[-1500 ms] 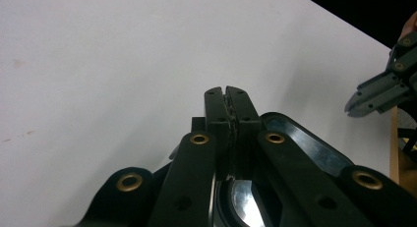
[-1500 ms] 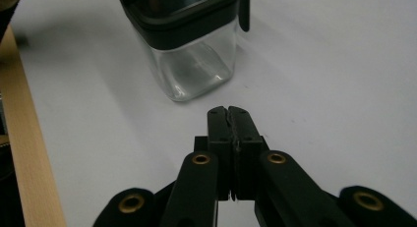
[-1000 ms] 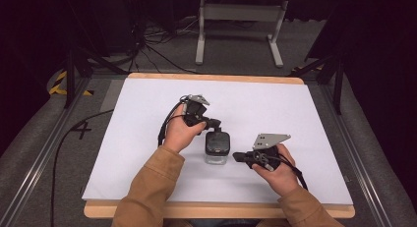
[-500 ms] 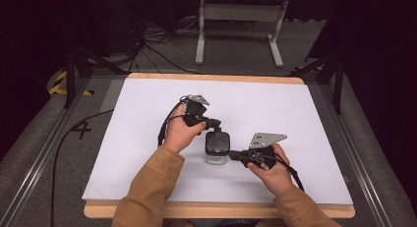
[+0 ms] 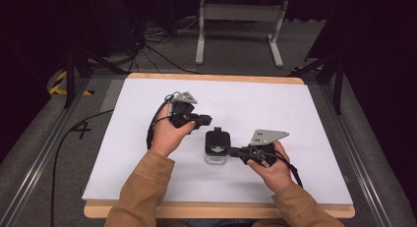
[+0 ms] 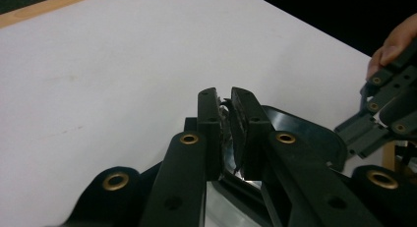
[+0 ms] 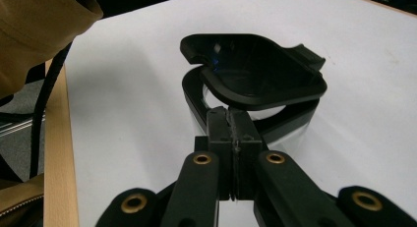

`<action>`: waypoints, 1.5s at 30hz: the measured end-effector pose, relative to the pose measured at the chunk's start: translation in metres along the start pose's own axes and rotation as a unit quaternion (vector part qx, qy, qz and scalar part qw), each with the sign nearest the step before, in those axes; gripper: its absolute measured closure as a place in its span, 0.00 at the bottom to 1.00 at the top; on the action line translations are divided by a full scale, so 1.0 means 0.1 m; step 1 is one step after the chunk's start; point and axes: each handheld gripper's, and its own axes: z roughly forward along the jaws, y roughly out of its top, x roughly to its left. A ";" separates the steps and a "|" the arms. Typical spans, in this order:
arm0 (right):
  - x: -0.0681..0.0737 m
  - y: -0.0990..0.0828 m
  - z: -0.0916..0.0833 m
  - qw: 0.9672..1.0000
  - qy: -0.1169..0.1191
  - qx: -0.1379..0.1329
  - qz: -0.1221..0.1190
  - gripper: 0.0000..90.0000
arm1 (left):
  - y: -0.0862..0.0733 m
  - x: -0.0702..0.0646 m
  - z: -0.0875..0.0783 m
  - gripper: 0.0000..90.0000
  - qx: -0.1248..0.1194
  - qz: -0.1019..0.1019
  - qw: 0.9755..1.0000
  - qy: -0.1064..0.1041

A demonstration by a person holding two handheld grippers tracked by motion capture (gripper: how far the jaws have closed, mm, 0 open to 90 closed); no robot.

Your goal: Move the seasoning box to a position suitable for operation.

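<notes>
A small clear container with a black lid stands mid-table. In the right gripper view the lid sits lifted and ajar over the black-rimmed base. My right gripper is shut, with its tips against the base's near rim; I cannot tell whether they pinch it. My left gripper hovers just up and left of the lid. Its jaws have just been opening and stand slightly apart with nothing pressed between them. The right gripper also appears at the right edge of the left gripper view.
The white table top has a wooden front edge. A metal stand and cables sit on the dark floor beyond the far edge. Cables trail from both grippers.
My left gripper has lifted and drawn a little to the left, away from the lid. The right gripper and the container have stayed put.
</notes>
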 end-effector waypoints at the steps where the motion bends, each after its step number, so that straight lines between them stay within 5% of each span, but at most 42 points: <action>1: 0.00 0.01 0.00 1.000 0.001 -0.002 -0.001 1.00 | -0.02 -0.01 -0.05 0.94 -0.002 -0.004 1.000 0.001; 11: -0.05 0.14 -0.02 1.000 0.007 -0.028 -0.007 1.00 | -0.19 -0.21 -0.33 0.97 0.063 0.001 0.998 -0.018; 13: -0.06 0.17 -0.02 0.999 0.009 -0.031 -0.008 1.00 | -0.25 -0.28 -0.33 0.96 0.096 0.018 0.995 -0.020; 16: -0.08 0.19 -0.02 0.999 0.010 -0.036 -0.009 1.00 | -0.29 -0.35 -0.32 0.96 0.108 0.028 0.994 -0.023; 33: -0.17 0.27 -0.02 0.999 0.002 -0.053 -0.008 1.00 | -0.45 -0.40 0.08 0.97 0.080 0.051 0.995 -0.025; 45: -0.28 0.30 0.03 0.997 -0.013 -0.074 -0.003 1.00 | -0.48 -0.44 0.11 1.00 0.070 0.051 0.996 -0.013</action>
